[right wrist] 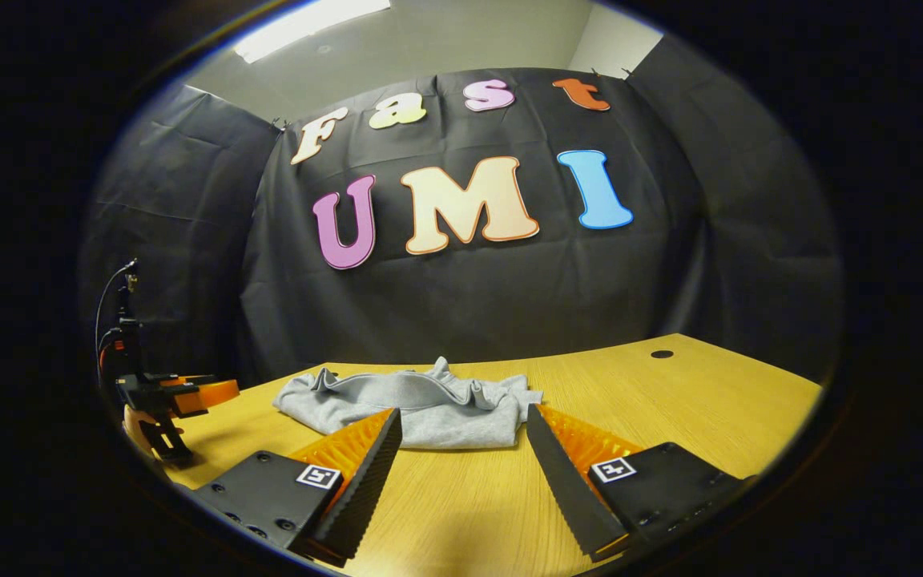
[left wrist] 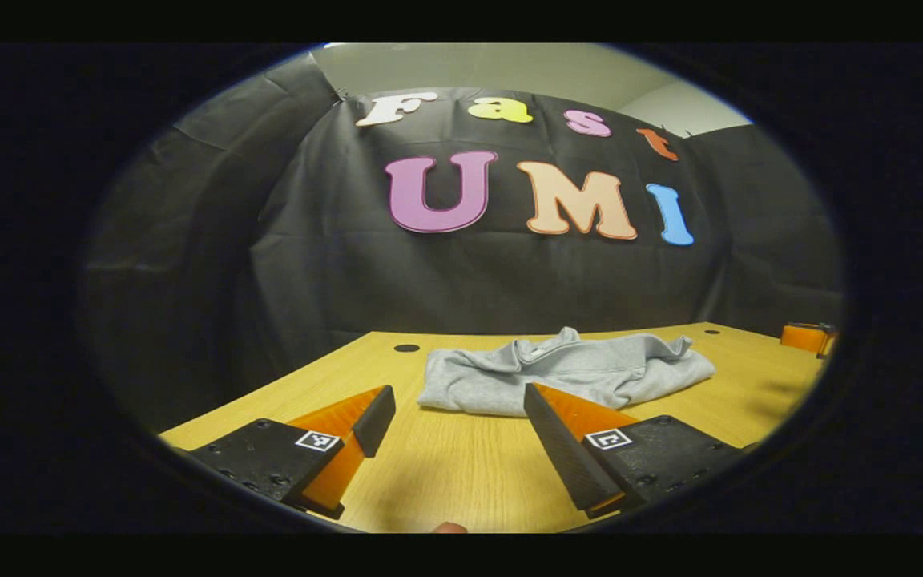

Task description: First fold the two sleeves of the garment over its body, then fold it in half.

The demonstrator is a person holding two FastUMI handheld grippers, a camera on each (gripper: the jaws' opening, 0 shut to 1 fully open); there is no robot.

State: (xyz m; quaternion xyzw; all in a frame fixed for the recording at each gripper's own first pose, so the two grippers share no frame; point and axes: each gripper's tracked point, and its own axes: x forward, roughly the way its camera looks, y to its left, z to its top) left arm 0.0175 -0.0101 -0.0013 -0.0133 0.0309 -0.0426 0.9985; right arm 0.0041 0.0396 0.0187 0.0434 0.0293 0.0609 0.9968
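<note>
From the left gripper view, my left claw hangs released just above the wooden bench, its two fingers spread wide with nothing between them. Beyond the fingertips, near the middle of the bench, lies the grey garment, a soft sweatshirt gathered into a compact rumpled heap with folds bunched along its top edge; it lies flat on the wood and no claw touches it. At the far right edge of this view I can make out part of the other gripper, too small to judge. From the right gripper view, my right claw is likewise released, fingers wide apart and holding nothing, pointed toward the same garment, which sits just past the fingertips. At the left of this view the left claw hovers over the bench edge, well apart from the garment. A small dark round hole marks the bench near its back edge.
</note>
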